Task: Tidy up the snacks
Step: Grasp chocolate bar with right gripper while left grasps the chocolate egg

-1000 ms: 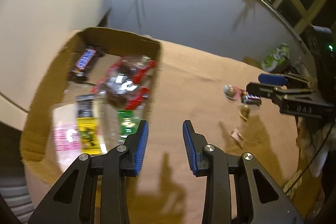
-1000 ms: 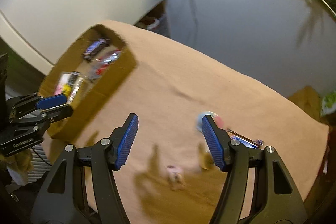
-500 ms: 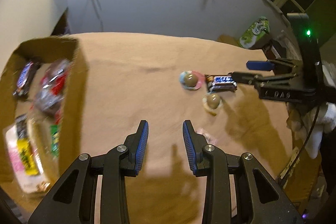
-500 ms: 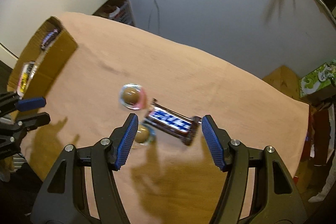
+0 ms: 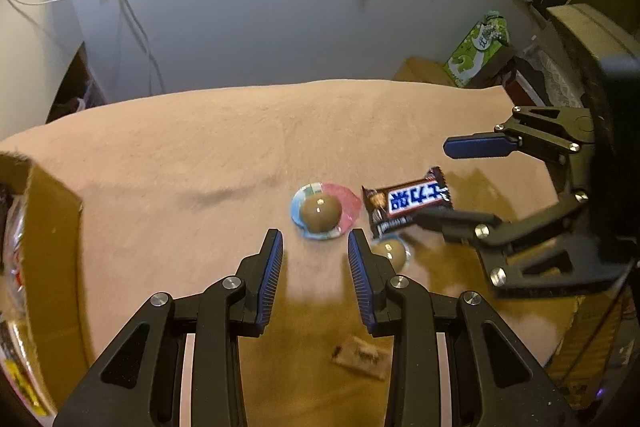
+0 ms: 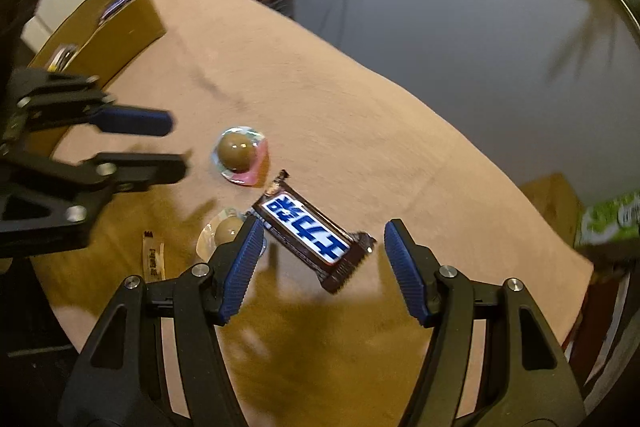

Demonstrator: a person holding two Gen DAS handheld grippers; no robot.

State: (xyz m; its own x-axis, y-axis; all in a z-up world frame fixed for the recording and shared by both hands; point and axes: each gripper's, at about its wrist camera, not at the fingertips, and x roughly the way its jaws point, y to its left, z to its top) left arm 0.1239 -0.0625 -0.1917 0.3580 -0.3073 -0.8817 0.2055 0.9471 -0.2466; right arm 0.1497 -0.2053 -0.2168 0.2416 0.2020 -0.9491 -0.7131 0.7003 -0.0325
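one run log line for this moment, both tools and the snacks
left tool: open, above jelly cup | right tool: open, straddling chocolate bar | held: nothing | box: already has snacks

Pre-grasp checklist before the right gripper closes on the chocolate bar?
1. Right gripper open, nothing held: ok.
2. Chocolate bar between its fingers: ok, lying diagonally.
3. Small jelly cup clear of the left-hand finger: not ok, right beside it.
4. Left gripper out of the way: ok, open, aimed at the large jelly cup.
5. Cardboard box reachable for drop-off: cannot tell.
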